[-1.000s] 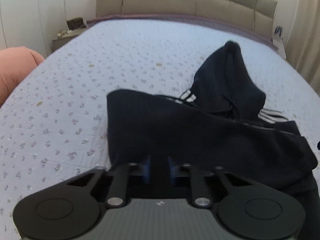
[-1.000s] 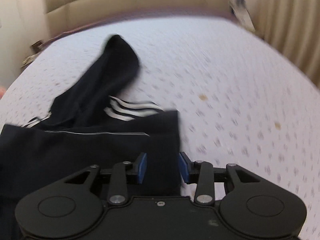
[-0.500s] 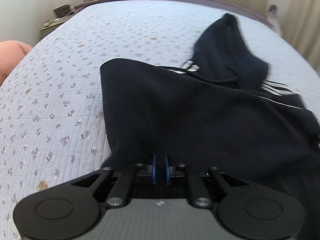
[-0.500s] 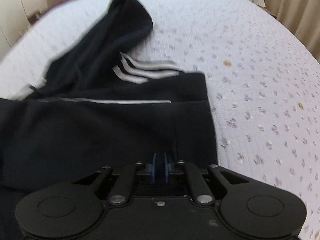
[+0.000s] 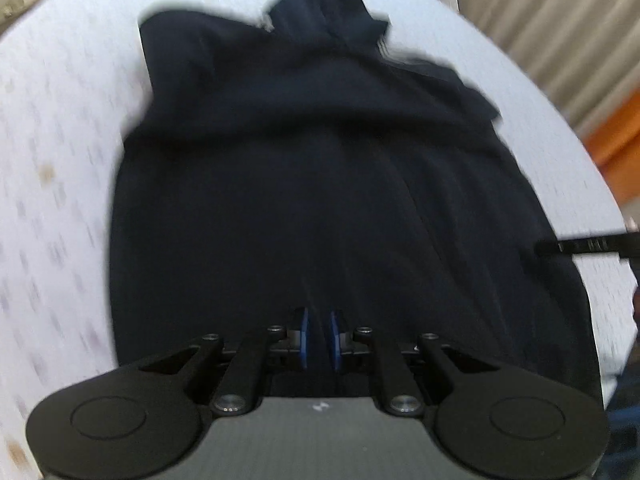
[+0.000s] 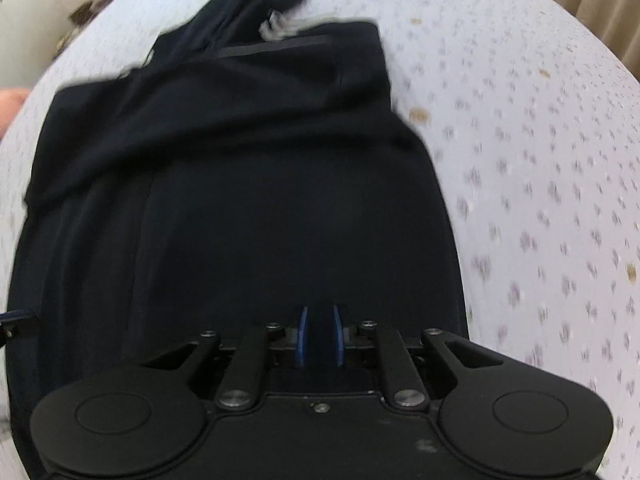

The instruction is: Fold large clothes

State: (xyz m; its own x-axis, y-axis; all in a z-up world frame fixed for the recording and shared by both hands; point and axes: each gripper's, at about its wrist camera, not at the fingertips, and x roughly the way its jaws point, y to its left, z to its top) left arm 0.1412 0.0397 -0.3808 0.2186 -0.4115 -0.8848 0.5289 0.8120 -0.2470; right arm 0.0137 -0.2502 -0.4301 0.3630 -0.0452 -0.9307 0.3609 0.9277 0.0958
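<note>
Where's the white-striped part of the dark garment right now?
In the right wrist view the white stripes peek out at the far end of the dark garment, beside the hood-like bunch near the top of the bed cover, far from both grippers.

- Dark navy cloth garment (image 5: 320, 184), matt and soft.
- Quilted cloth bedspread (image 6: 540, 160), pale with small printed flowers.
- Matt black plastic left gripper (image 5: 319, 338), blue rubbery pads (image 5: 305, 340).
- Pleated beige cloth curtain (image 5: 552, 32).

A dark navy hooded garment (image 5: 320, 168) lies spread on the bed, its near hem lifted, hood at the far end, white stripes (image 6: 276, 28) peeking beside the hood.
</note>
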